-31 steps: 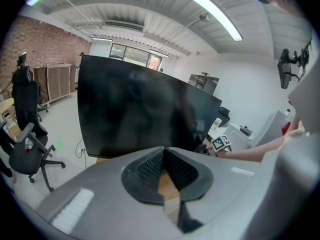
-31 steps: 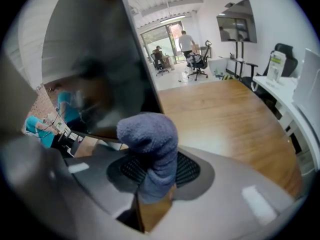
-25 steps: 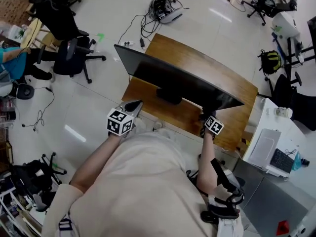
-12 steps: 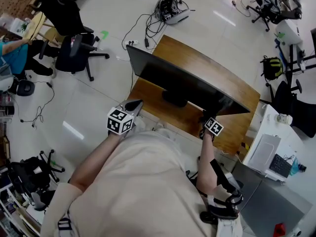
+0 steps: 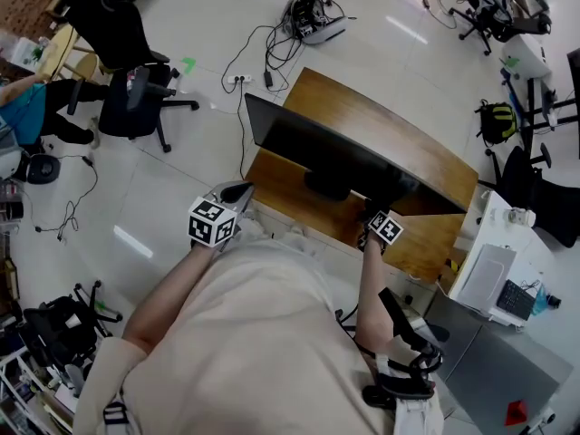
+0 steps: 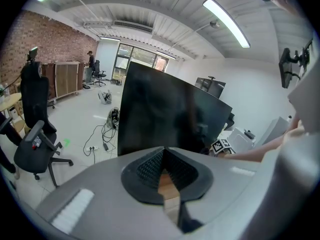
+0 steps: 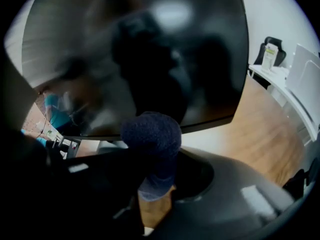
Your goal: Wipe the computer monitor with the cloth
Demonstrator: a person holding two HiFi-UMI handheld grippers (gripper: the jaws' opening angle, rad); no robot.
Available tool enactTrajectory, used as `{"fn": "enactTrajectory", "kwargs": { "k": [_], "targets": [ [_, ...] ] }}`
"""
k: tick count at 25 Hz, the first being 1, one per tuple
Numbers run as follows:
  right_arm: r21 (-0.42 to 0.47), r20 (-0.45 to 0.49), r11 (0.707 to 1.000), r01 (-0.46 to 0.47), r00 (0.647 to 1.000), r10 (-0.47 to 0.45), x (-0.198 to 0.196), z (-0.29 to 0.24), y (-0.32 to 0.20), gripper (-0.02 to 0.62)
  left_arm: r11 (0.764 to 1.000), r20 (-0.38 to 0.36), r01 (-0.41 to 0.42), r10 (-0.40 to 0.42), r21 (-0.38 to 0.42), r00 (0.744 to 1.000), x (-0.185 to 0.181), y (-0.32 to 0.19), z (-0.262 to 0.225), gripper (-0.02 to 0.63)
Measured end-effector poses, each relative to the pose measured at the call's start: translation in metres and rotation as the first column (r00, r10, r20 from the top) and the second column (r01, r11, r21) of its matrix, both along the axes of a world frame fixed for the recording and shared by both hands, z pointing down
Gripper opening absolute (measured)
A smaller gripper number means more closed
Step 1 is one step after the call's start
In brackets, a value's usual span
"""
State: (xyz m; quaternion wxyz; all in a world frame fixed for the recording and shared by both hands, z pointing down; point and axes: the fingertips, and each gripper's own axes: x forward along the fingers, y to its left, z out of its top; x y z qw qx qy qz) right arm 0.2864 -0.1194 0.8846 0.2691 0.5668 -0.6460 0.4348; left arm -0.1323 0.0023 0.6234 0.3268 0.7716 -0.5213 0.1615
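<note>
My right claw (image 7: 159, 186) is pinching the cloth (image 7: 150, 140) by the monitor's (image 5: 349, 157) lower right corner, possibly touching it. Left claw (image 6: 165, 178) is hanging pressed together, empty. Wiping is seemingly just starting.

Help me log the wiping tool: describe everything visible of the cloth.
The cloth is dark blue and fuzzy, like microfibre, bunched into a rounded wad. The right claw is shut on its lower part; the wad sticks out toward the bottom edge of the monitor. Whether it touches the screen cannot be told.
</note>
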Motion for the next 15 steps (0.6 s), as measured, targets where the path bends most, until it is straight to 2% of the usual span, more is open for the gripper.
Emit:
{"fn": "enactTrajectory", "kwargs": {
  "k": [5,15],
  "targets": [
    [0.0,0.004,1.0,0.013,1.0,-0.013,-0.024,-0.002,0.002,0.12,1.0,-0.01,-0.008,0.008,-0.008,1.0,-0.015,-0.002,0.003,0.005],
    [-0.006,0.027,0.991,0.135,0.991,-0.135,-0.104,-0.007,0.002,0.12,0.999,-0.041,-0.038,0.038,-0.004,0.998,-0.033,-0.016,0.007,0.005]
  ]
}}
